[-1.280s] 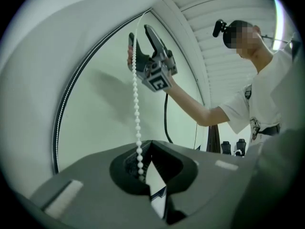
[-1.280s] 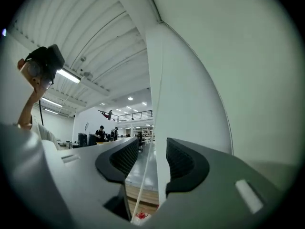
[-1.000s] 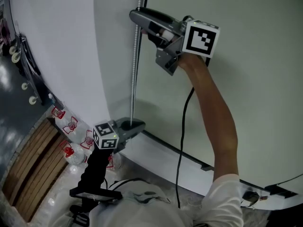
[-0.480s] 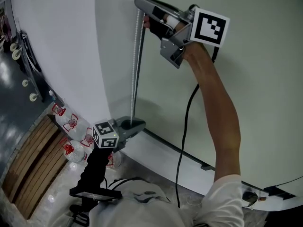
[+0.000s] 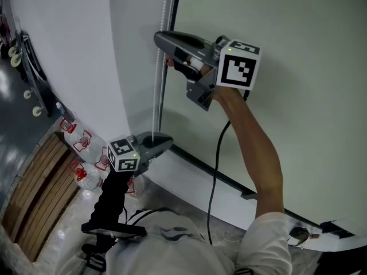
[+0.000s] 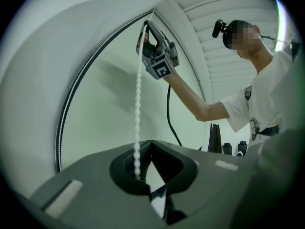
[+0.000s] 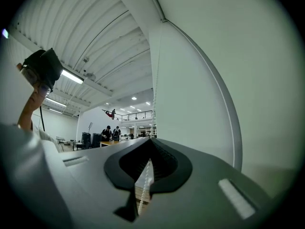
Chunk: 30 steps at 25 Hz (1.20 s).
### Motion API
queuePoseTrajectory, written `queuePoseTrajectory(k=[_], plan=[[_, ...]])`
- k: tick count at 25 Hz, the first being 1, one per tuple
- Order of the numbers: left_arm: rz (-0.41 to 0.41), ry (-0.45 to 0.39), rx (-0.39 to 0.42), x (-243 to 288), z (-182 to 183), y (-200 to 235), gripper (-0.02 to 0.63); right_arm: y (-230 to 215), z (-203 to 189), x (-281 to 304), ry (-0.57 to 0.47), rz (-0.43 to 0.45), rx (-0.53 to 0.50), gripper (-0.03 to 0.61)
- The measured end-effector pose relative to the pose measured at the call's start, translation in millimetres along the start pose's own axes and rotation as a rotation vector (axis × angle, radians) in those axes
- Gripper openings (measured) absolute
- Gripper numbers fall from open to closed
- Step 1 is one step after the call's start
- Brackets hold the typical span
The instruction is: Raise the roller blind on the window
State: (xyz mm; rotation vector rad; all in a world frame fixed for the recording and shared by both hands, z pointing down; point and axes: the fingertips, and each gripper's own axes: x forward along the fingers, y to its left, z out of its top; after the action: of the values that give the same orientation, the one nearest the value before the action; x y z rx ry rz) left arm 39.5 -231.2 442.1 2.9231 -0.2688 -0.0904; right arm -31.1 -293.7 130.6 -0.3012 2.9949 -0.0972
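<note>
A white bead chain point(image 5: 160, 79) hangs down beside the dark window frame, next to the pale roller blind point(image 5: 298, 96). My right gripper point(image 5: 159, 39) is high on the chain and shut on it; in the right gripper view the beads point(image 7: 145, 184) run between the closed jaws of that gripper point(image 7: 150, 138). Lower down, my left gripper point(image 5: 167, 141) is also shut on the chain. The left gripper view shows the chain point(image 6: 137, 104) drop from the right gripper point(image 6: 144, 31) into the left gripper point(image 6: 152, 141).
Water bottles with red labels point(image 5: 86, 153) and a wooden pallet point(image 5: 31, 208) lie on the floor at the left. A black cable point(image 5: 215, 165) hangs from the right gripper. The dark lower frame rail point(image 5: 246, 195) runs along the bottom. People stand far off point(image 7: 109, 133).
The right gripper rose a little along the chain, closed on it, then came down with it. The left gripper stayed at the lower end of the chain.
</note>
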Motion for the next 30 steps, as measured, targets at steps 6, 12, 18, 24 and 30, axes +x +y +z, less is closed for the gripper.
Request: queuePoseTrajectory(k=[6,12,18,24,30], plan=[[0.002,-0.009,0.018,-2.9,-9.3,-4.1,-0.001,15.3,-80.1,-9.9,0.057,-0.022,0.017,0.005],[0.007,-0.016,-0.004,2.8,10.6,5.8,-0.001,4.3,-145.2,-15.0,0.155,-0.048,0.080,0.005],[0.002,-0.003,-0.010,0.5,-2.3,1.3,0.000,18.0,-228.3,-23.7,0.255,-0.057,0.142,0.005],[-0.004,0.003,-0.021,1.9,-8.1,0.0,0.000,21.8,-243.2,-31.4,0.293,-0.025,0.194,0.005],[-0.017,-0.008,-0.005,2.6,1.0,-4.8,-0.001,10.5,-161.4,-19.1,0.167,0.005,0.130,0.164]])
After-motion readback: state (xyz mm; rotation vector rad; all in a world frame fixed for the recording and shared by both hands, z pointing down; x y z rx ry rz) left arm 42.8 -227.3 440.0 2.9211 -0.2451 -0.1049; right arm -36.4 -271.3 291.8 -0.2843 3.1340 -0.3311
